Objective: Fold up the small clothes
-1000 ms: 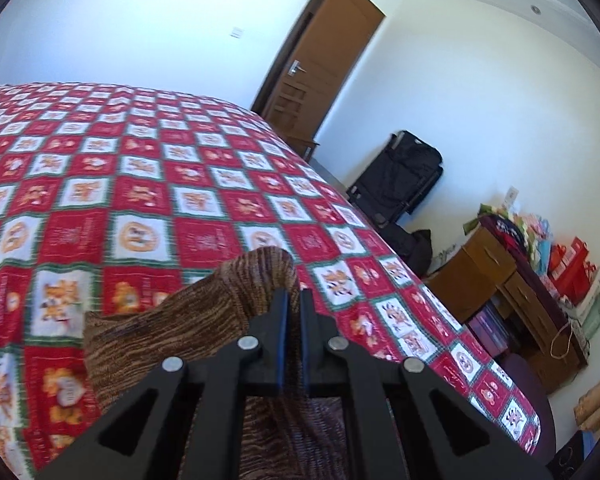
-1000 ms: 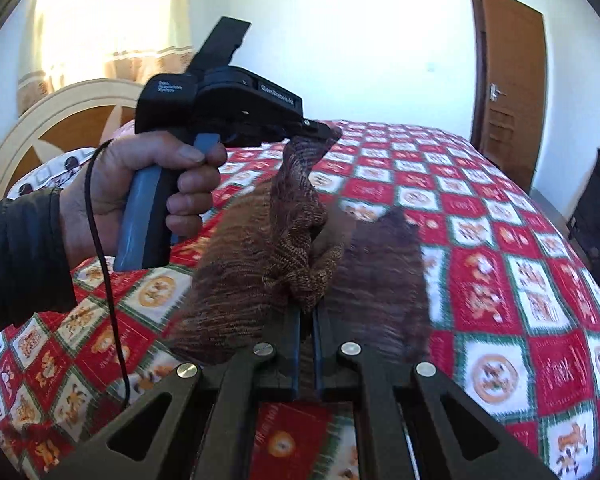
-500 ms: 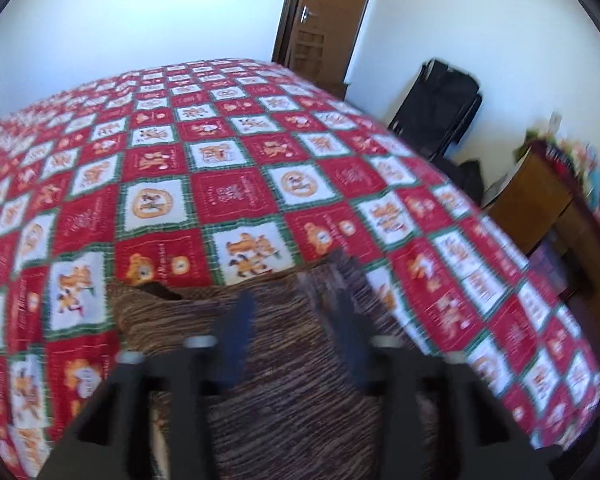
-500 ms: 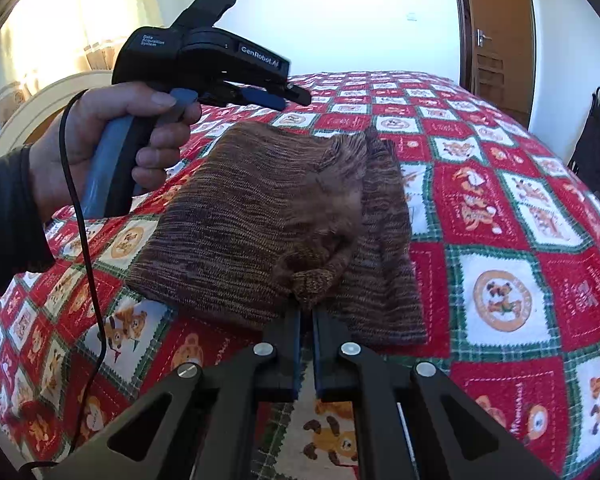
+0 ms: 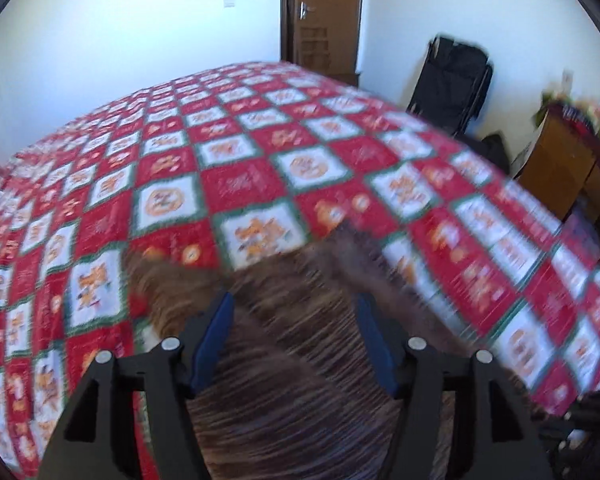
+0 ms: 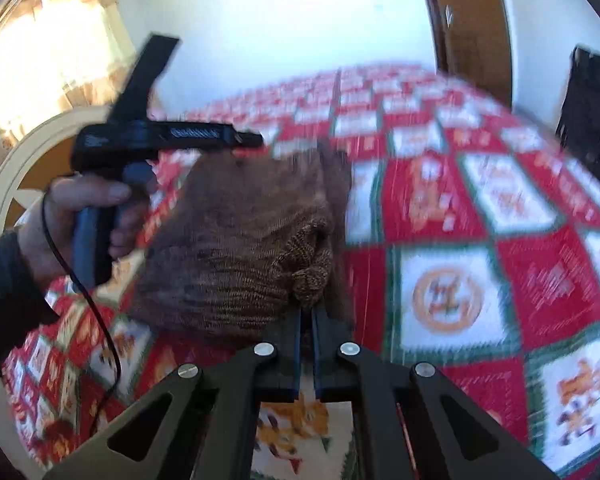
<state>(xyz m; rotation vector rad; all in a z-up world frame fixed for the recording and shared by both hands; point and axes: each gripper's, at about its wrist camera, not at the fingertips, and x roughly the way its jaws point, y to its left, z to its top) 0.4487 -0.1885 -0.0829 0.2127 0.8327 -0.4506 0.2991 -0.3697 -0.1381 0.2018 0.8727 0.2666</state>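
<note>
A brown knitted garment (image 6: 236,248) lies on the red, white and green checked bedspread (image 6: 500,240), filling the left centre of the right wrist view and the lower centre of the left wrist view, where it is badly blurred. Its near corner is bunched into a small knot of knit that sits clamped between the closed fingers of the right gripper (image 6: 307,312), at the lower middle of that frame. The left gripper (image 5: 296,312) hangs over the cloth with its blue-lined fingers (image 5: 216,336) spread wide apart; its jaws have just been opening, and the knit shows beneath and between them without either pad pressing on it. In the right wrist view that same left gripper appears at upper left, black with a blue handle, held by a hand (image 6: 76,224) in a dark sleeve (image 6: 0,280), a thin black cable (image 6: 96,320) looping down from it. Beyond the bed stand a brown wooden door (image 5: 324,12) at top centre, a black folded object (image 5: 456,80) against the white wall at right, and a wooden cabinet (image 5: 556,168) at far right. A curved headboard (image 6: 24,160) and a lit curtain (image 6: 44,64) occupy the upper left of the right wrist view.
</note>
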